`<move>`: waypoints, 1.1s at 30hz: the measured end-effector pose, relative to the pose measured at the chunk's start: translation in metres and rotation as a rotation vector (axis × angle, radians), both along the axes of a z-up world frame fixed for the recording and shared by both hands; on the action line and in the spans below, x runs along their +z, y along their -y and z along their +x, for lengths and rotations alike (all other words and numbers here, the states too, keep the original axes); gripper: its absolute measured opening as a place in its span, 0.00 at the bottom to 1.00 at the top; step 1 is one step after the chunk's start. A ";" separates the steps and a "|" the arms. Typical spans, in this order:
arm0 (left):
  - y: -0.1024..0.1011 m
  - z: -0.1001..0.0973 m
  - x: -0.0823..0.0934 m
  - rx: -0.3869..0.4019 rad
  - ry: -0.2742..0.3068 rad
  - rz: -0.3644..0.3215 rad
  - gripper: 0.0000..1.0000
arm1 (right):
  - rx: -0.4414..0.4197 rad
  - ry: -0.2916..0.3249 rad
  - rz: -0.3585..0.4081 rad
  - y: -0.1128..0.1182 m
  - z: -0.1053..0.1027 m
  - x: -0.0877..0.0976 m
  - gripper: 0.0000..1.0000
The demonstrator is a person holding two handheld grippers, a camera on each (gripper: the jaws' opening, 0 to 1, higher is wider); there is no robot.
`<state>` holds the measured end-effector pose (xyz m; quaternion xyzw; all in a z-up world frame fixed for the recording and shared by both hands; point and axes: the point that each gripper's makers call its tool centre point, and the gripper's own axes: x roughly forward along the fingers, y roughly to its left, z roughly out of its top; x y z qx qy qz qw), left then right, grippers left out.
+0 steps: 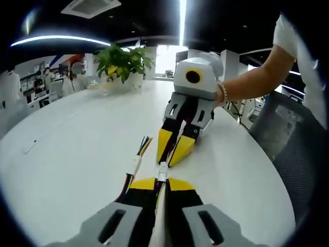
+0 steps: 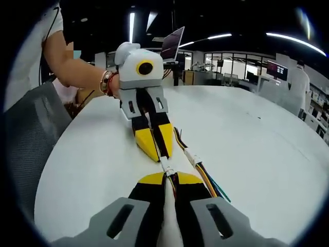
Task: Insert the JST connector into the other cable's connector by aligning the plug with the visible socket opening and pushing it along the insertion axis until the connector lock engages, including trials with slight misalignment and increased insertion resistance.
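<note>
On the white table [image 1: 72, 139] my two grippers face each other tip to tip. In the left gripper view my left gripper [image 1: 162, 181] rises from the bottom, shut on a small white JST connector [image 1: 162, 170]. My right gripper [image 1: 170, 156] comes down from above, shut on the mating connector's end. In the right gripper view the white connector pair [image 2: 165, 165] bridges the narrow gap between my right gripper [image 2: 167, 178] and my left gripper [image 2: 157, 154]. The two housings touch in line; how deep the plug sits is hidden by the yellow tips.
A second cable with a white connector [image 1: 136, 164] [image 2: 193, 156] and coloured wires [image 1: 144, 144] [image 2: 213, 188] lies just beside the grippers. A potted plant [image 1: 125, 63] stands at the table's far end. Mesh chairs [image 1: 288, 139] [image 2: 25, 149] stand at the table's edge, and a person's forearm [image 1: 257, 77] holds my right gripper.
</note>
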<state>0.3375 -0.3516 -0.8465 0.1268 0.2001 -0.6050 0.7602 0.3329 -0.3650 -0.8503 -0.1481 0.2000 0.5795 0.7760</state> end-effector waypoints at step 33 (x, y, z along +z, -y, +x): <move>0.000 0.002 0.016 0.028 0.004 -0.031 0.08 | -0.007 0.003 0.000 0.001 0.000 0.011 0.11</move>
